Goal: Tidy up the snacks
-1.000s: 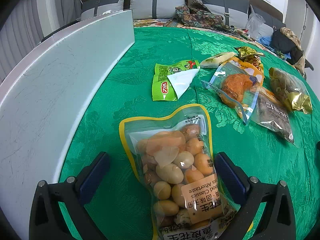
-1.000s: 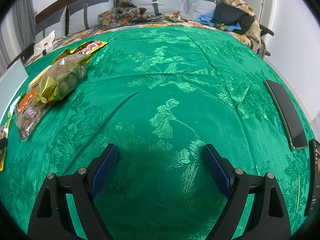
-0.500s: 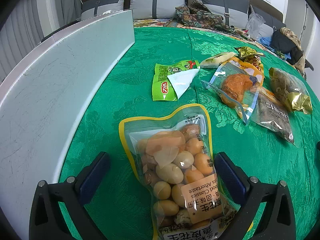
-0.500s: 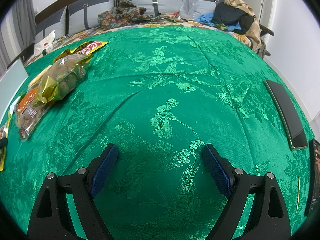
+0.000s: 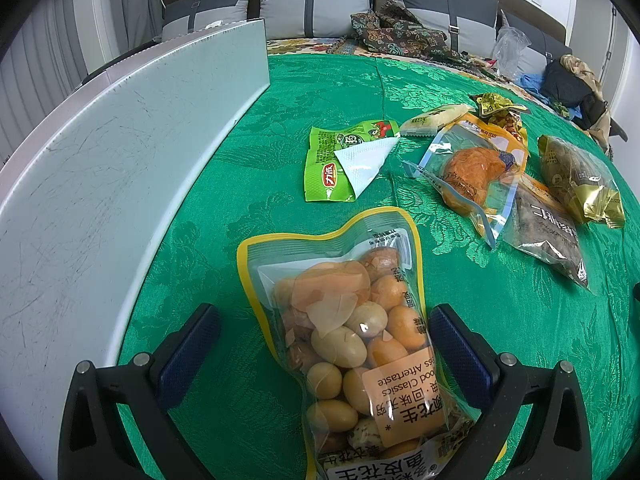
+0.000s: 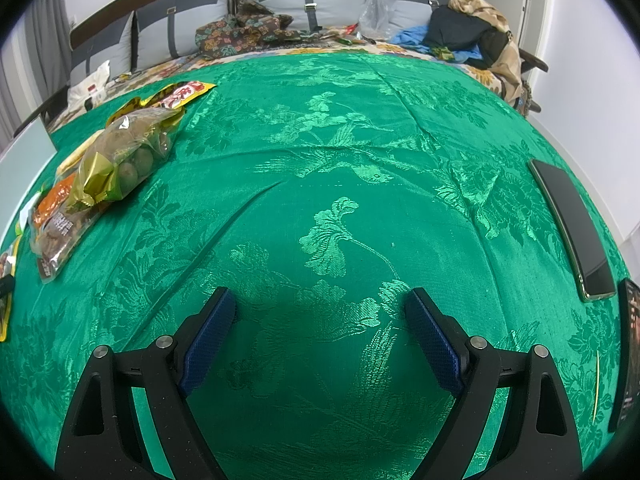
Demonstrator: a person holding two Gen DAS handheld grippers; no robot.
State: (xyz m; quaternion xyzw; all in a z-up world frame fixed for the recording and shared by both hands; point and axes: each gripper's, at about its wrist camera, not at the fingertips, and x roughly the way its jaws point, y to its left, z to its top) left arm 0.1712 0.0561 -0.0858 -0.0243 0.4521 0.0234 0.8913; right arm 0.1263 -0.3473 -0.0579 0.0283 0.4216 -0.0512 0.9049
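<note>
left wrist | left gripper [image 5: 324, 340] spread wide astride peanut bag [image 5: 352, 340]; slick film may slip | right gripper [image 6: 320, 320] wide apart, empty, right of bag

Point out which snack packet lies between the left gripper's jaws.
The yellow-edged clear peanut bag. It alone lies between the open jaws of the left gripper; the green packet and the others lie farther off.
</note>
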